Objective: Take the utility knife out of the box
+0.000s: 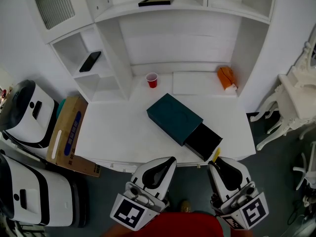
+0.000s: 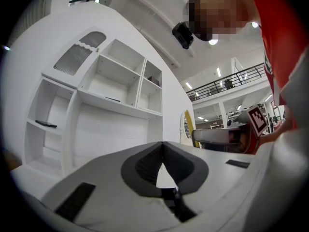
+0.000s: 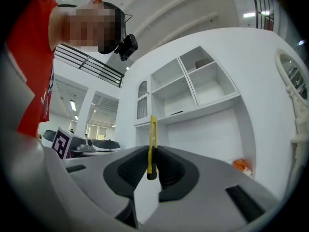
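Note:
A dark teal box (image 1: 174, 117) lies on the white desk (image 1: 118, 132), its black drawer (image 1: 203, 141) pulled out toward the front edge. My right gripper (image 1: 214, 163) hovers just off that edge, in front of the drawer, shut on a thin yellow utility knife (image 1: 216, 155). In the right gripper view the knife (image 3: 152, 144) stands upright, clamped between the dark pads (image 3: 166, 166), its top sticking above the jaws. My left gripper (image 1: 169, 161) is beside it at the desk's front, shut with nothing in it; its tips (image 2: 161, 143) meet. The left gripper view also catches the knife (image 2: 189, 127).
A red cup (image 1: 152, 80) and an orange object (image 1: 226, 77) sit at the back of the desk. A phone (image 1: 90, 61) lies in a shelf cubby, a black flat item (image 1: 156, 1) higher up. A cardboard box (image 1: 69, 135) and white machines (image 1: 24, 112) stand left, white furniture (image 1: 291, 102) right.

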The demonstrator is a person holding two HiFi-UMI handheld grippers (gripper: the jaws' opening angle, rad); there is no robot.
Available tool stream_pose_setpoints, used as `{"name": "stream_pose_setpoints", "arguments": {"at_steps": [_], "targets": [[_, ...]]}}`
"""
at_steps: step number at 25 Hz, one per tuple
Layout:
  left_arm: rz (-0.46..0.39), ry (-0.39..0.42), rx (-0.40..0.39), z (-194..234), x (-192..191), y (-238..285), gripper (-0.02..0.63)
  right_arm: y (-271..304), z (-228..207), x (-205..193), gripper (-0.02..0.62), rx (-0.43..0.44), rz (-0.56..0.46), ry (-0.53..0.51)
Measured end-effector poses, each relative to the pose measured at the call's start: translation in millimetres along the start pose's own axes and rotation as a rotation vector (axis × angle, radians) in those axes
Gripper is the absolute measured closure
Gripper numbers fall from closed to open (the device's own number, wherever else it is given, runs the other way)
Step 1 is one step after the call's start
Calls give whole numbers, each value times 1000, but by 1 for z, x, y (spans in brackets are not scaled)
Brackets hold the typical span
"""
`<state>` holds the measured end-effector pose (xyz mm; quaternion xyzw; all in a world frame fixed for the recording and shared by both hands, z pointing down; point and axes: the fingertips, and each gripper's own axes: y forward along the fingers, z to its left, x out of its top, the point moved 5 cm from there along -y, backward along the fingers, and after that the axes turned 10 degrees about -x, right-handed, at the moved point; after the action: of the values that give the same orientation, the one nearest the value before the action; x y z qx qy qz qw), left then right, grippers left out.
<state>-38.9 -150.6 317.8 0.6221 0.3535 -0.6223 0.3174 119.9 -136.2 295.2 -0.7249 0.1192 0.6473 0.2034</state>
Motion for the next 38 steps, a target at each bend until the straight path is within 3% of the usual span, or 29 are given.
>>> {"name": "stream_pose_setpoints", "arguments": {"at_steps": [38], "targets": [[16, 1, 2, 2, -3, -8, 598, 1, 7, -10, 528, -11, 13, -21]]}}
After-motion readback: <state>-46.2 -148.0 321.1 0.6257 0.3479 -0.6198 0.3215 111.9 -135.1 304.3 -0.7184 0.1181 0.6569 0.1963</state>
